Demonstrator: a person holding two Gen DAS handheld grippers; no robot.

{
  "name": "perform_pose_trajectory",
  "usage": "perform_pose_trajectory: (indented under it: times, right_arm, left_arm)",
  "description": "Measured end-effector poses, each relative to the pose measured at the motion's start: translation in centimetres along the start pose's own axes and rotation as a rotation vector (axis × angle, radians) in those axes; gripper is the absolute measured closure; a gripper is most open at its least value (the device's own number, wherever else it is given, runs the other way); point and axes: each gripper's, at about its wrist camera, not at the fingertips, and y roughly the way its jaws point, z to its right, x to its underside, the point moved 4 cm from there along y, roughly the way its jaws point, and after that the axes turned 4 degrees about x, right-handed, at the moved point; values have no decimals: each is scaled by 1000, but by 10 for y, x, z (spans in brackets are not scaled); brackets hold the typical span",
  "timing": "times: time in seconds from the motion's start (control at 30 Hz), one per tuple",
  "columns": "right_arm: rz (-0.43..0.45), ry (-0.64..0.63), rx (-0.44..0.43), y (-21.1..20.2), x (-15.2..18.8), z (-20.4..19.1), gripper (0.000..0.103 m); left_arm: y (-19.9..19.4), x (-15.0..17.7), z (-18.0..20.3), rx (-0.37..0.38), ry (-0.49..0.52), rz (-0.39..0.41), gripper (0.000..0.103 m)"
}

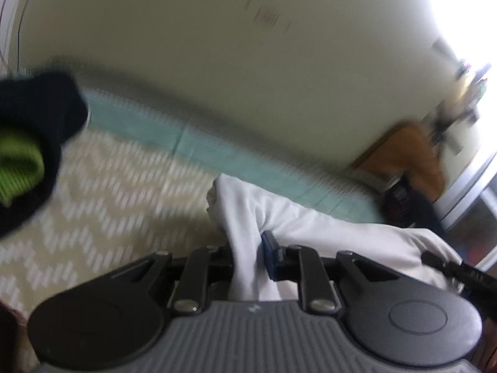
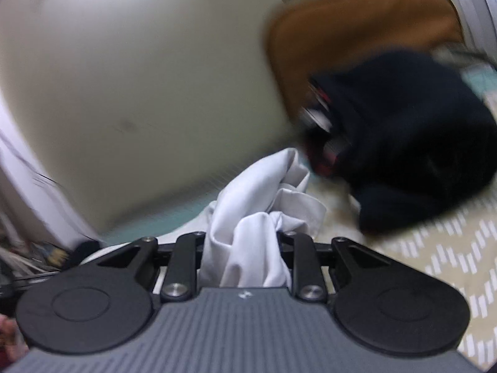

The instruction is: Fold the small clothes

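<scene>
White garment hangs bunched, clenched by both the left hand-held gripper and right hand-held gripper; I judge spreading it flat on the patterned bedspread comes next

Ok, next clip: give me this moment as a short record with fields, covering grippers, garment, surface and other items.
left gripper: shut on white garment
right gripper: shut on the same white garment, bunched
surface: beige patterned cover with teal edge
other items: black garment; brown item behind it; black and green item at left
image quality: motion blur in both views
</scene>
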Motion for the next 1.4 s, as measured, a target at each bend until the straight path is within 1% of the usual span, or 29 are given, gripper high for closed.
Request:
perform_pose_trajectory:
  times: [0.03, 0.07, 0.1, 0.17, 0.2, 0.27, 0.3, 0.37, 0.43, 0.47, 0.57, 0.67, 0.7, 0.73, 0.77, 0.8, 0.83, 0.9, 0.93, 0.97, 1.0, 1.07, 1.1, 1.13, 1.17, 1.23, 1.27, 1.33, 1.4]
  right_arm:
    - [-36, -6, 49, 12, 5, 8, 76]
    - [-60, -10, 64, 19, 11, 14, 75]
    - [-43, -7, 47, 16, 12, 17, 74]
    - [-19, -8, 65, 0, 9, 18, 56]
    - [16, -13, 86, -12, 6, 19, 53]
    - [87, -34, 82, -40, 4, 16, 52]
    - [100, -53, 53, -53, 5, 13, 52]
    - [81, -104, -6, -74, 12, 4, 55]
    - [63, -156, -20, -92, 25, -2, 55]
    - [51, -156, -25, -99, 32, -1, 55]
    - [41, -57, -41, -101, 36, 11, 55]
    - [18, 56, -105, -92, 37, 16, 55]
    - [9, 78, -109, -84, 37, 15, 56]
    - [5, 76, -103, -75, 37, 13, 70]
    - [-1, 60, -86, -68, 39, 9, 98]
    - [-15, 51, -62, -64, 40, 5, 98]
    - [-3, 48, -74, -65, 40, -1, 98]
    - [42, -15, -138, -82, 40, -18, 98]
    - [58, -57, -126, -90, 41, -24, 98]
    - [68, -79, -91, -95, 43, -23, 98]
    - [61, -67, -53, -95, 45, -15, 98]
    - [13, 29, 29, -86, 52, 17, 98]
    - [-20, 98, 52, -79, 58, 35, 99]
    - [-45, 156, 44, -73, 64, 47, 100]
    - [-30, 202, 10, -72, 67, 53, 100]
    - [-39, 190, 13, -73, 66, 46, 96]
    - [-39, 170, 4, -76, 64, 42, 91]
    - [11, 166, -6, -85, 56, 40, 87]
    - [89, 168, -3, -101, 45, 44, 67]
  left_arm:
    - [12, 5, -4, -21, 2, -22, 81]
    - [18, 9, -6, -30, 2, -32, 79]
    - [18, 11, -6, -33, 12, -18, 76]
    - [10, 11, -8, -63, 34, -13, 61]
    - [4, 10, -10, -87, 30, -11, 51]
    - [-12, 9, -12, -69, 8, 8, 51]
    - [-23, 8, -14, -45, -6, 21, 51]
    - [-44, 8, -13, -14, -15, 54, 51]
    - [-59, 9, -7, -1, 13, 77, 50]
    - [-64, 11, -3, 6, 34, 79, 49]
    - [-63, 12, 12, 18, 91, 64, 47]
    - [-45, 12, 23, 22, 132, 39, 44]
    - [-36, 11, 27, 25, 137, 24, 44]
    - [-28, 12, 30, 29, 143, 12, 44]
    - [-23, 14, 31, 23, 145, -5, 44]
    - [-16, 16, 31, 9, 135, -26, 46]
    - [-12, 18, 30, 4, 121, -46, 49]
    - [-12, 22, 28, 10, 112, -49, 49]
    - [-14, 24, 28, 10, 121, -45, 49]
    - [-15, 25, 26, 0, 128, -44, 49]
    - [-16, 27, 24, -14, 133, -48, 50]
    - [-13, 29, 22, -40, 143, -66, 51]
    - [-10, 32, 22, -54, 149, -79, 52]
    - [-8, 34, 23, -65, 163, -85, 52]
    - [-6, 35, 25, -82, 187, -81, 52]
    - [-5, 39, 32, -118, 239, -87, 51]
    - [-6, 39, 35, -124, 253, -90, 50]
    - [-13, 38, 38, -114, 259, -90, 50]
    - [-23, 33, 40, -88, 247, -66, 49]
